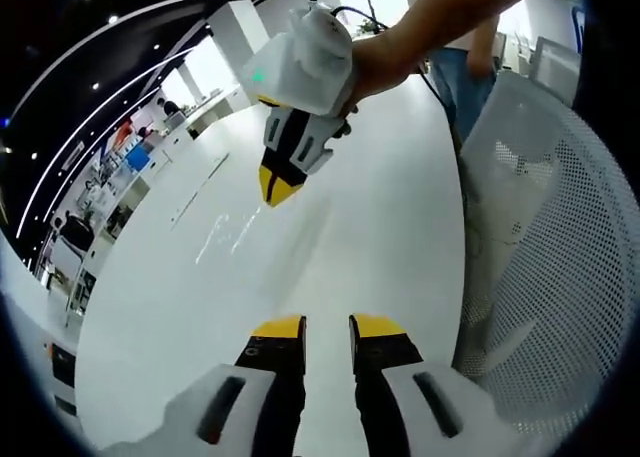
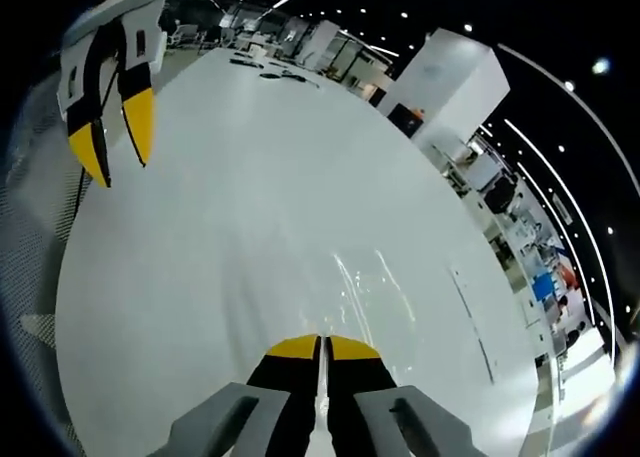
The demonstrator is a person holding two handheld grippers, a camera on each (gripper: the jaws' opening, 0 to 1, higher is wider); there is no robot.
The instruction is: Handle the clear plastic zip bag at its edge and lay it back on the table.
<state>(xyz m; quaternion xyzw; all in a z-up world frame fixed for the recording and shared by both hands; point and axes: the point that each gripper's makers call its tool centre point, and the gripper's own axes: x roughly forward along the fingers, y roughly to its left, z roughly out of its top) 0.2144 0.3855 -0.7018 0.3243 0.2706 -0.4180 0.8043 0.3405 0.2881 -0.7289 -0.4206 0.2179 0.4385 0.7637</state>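
Note:
The clear zip bag (image 2: 370, 282) shows only as faint glints over the white table (image 2: 230, 227), just ahead of my right gripper (image 2: 321, 345). That gripper's yellow-tipped jaws are closed to a thin slit, apparently on the bag's near edge. In the left gripper view the right gripper (image 1: 272, 192) hangs from a person's hand (image 1: 390, 47) a little above the table (image 1: 370, 237), with the bag's glints (image 1: 225, 235) trailing below its tips. My left gripper (image 1: 329, 327) is open and holds nothing. It hovers at the upper left of the right gripper view (image 2: 113, 145).
A white mesh chair (image 1: 560, 237) stands close by the table's edge. A person in jeans (image 1: 460, 72) stands beyond the table. A thin seam (image 1: 200, 189) runs across the tabletop. Desks and shelves line the far side of the room.

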